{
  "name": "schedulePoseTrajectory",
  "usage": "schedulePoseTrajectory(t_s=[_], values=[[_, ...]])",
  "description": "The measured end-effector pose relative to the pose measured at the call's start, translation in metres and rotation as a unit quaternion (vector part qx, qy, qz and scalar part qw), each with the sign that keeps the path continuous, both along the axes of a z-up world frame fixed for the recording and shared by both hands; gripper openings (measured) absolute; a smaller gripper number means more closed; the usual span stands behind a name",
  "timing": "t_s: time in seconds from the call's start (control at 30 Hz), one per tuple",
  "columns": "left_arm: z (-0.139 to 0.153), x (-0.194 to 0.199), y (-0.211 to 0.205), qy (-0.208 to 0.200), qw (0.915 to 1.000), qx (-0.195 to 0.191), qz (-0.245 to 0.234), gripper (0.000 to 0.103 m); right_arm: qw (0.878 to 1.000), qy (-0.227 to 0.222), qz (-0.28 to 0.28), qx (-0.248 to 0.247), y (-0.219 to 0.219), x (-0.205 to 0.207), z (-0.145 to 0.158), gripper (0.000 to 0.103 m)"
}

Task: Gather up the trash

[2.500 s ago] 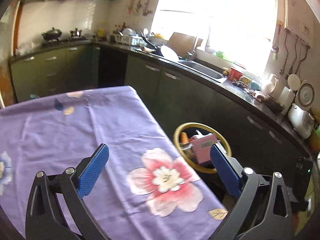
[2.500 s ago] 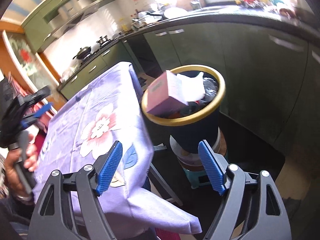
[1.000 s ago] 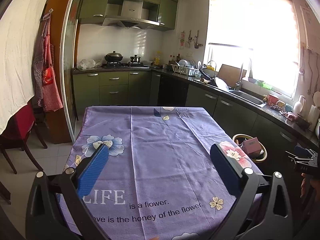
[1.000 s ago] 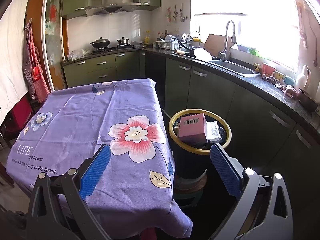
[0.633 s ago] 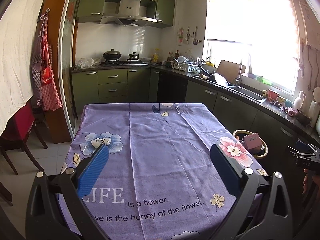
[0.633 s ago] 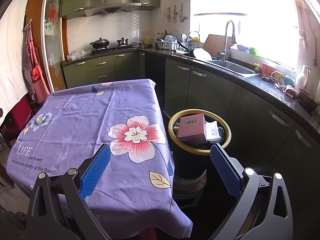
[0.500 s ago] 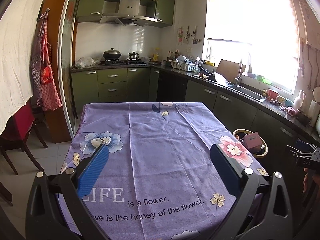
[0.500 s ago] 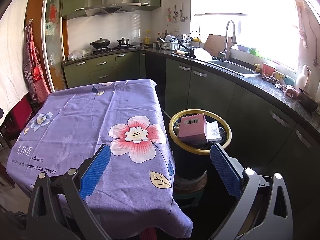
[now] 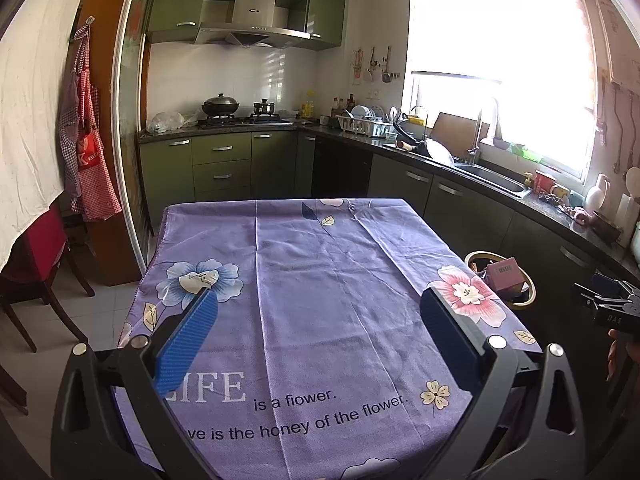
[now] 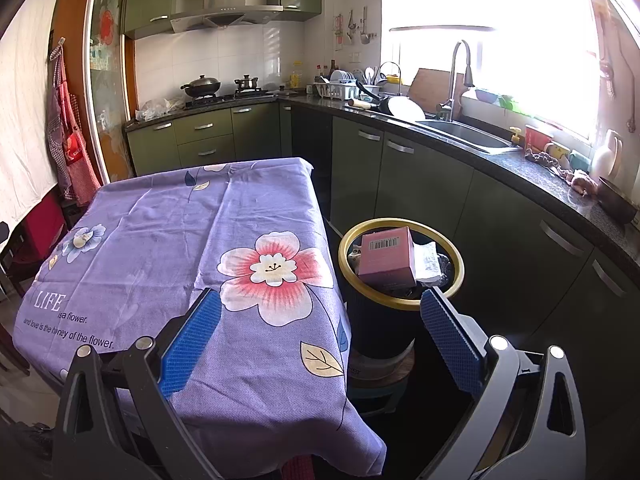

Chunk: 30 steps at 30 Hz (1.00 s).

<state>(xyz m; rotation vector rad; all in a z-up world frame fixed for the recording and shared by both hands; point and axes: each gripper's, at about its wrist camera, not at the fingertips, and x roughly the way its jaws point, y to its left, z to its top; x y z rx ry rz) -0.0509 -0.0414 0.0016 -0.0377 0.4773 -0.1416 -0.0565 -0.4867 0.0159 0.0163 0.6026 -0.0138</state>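
Both grippers have drawn back from the bin (image 10: 401, 300) to the table's near end since 2.5 s ago; the left gripper (image 9: 318, 324) and right gripper (image 10: 320, 328) hang with jaws wide apart, holding nothing. Trash sits in that yellow-rimmed bin beside the table: a pink box (image 10: 386, 256), likely light, stiff cardboard best pinched across its flat sides, and crumpled white paper (image 10: 428, 258), soft. Nothing lies on the purple floral tablecloth (image 9: 320, 280), with green kitchen cabinets (image 10: 424, 176) close around

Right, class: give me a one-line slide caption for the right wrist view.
Open right gripper faces a gold-rimmed bin holding a pink box, beside the purple floral tablecloth.
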Motion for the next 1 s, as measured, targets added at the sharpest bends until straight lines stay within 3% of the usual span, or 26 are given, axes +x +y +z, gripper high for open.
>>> schedulePoseTrajectory(t_s=[1.0], values=[[-0.0004, 0.0013, -0.0027, 0.003, 1.0, 0.001, -0.007, 0.097, 1.0, 0.004, 0.007, 0.001, 0.0022, 0.0042, -0.0043, 0.098]])
